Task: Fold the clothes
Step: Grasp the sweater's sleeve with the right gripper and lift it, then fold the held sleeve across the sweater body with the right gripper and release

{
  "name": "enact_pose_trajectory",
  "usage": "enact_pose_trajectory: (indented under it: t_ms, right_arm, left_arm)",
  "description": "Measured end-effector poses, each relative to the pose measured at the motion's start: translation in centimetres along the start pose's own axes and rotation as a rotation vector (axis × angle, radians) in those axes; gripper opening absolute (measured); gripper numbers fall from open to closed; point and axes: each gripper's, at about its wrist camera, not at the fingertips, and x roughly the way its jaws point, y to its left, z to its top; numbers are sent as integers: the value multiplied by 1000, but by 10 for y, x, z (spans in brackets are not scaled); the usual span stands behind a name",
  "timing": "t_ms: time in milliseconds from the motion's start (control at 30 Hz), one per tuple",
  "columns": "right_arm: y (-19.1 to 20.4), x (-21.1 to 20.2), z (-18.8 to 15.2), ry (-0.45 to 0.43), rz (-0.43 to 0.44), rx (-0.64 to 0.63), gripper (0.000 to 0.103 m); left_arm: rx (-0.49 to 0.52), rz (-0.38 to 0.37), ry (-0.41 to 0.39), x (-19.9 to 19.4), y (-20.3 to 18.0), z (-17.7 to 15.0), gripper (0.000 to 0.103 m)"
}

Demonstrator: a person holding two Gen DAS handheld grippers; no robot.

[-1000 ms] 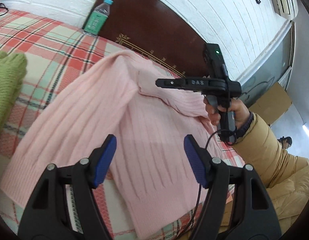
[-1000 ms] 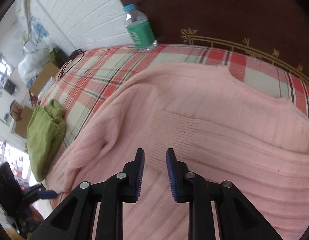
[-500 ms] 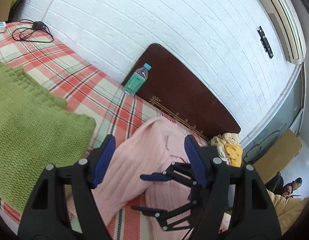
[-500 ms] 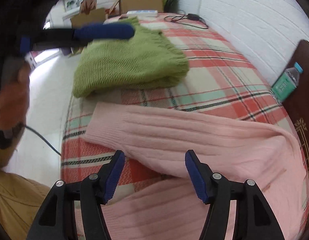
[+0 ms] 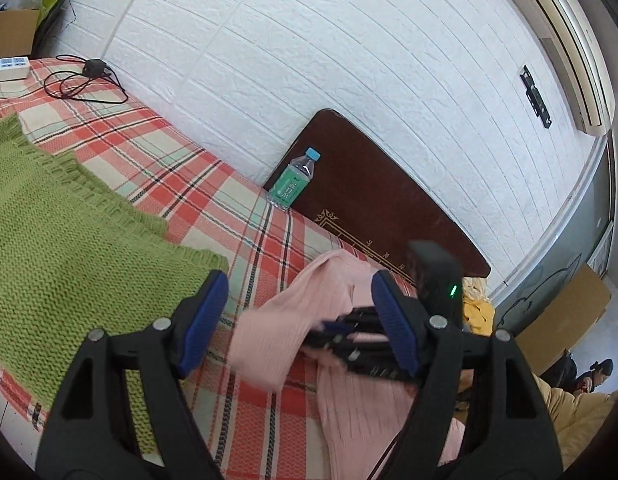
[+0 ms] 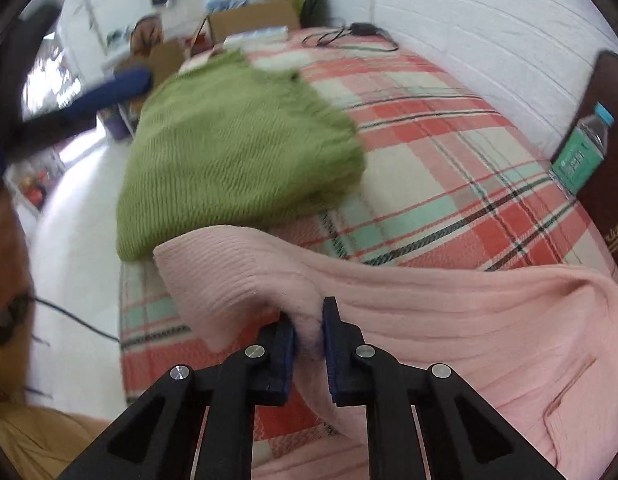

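Right gripper (image 6: 307, 334) is clamped on the pink sweater's sleeve (image 6: 245, 276), pinching the knit near its cuff end and lifting it off the plaid bedspread (image 6: 449, 168). The sleeve's long axis runs from that pinch away to the right, toward the pink sweater (image 6: 489, 360) body bunched by the headboard (image 5: 369, 184). Left gripper (image 5: 299, 320) hangs with its jaws spread wide, holding nothing, just beside the raised sleeve. The green sweater (image 6: 237, 148) lies flat, apart. The right hand is plainly nearer; any fold of that sleeve, I reckon, goes along its length toward the body.
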Motion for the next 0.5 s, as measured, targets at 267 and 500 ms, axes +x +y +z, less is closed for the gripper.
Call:
enact_pose_trajectory:
  t_ms: [267, 500]
  right_arm:
    - [-120, -138, 9, -445, 196, 497, 12]
    - [-168, -204, -31, -650, 181, 689, 12]
  left_arm:
    - [185, -187, 225, 77, -62, -22, 78]
    - [313, -303, 466, 189, -135, -64, 78]
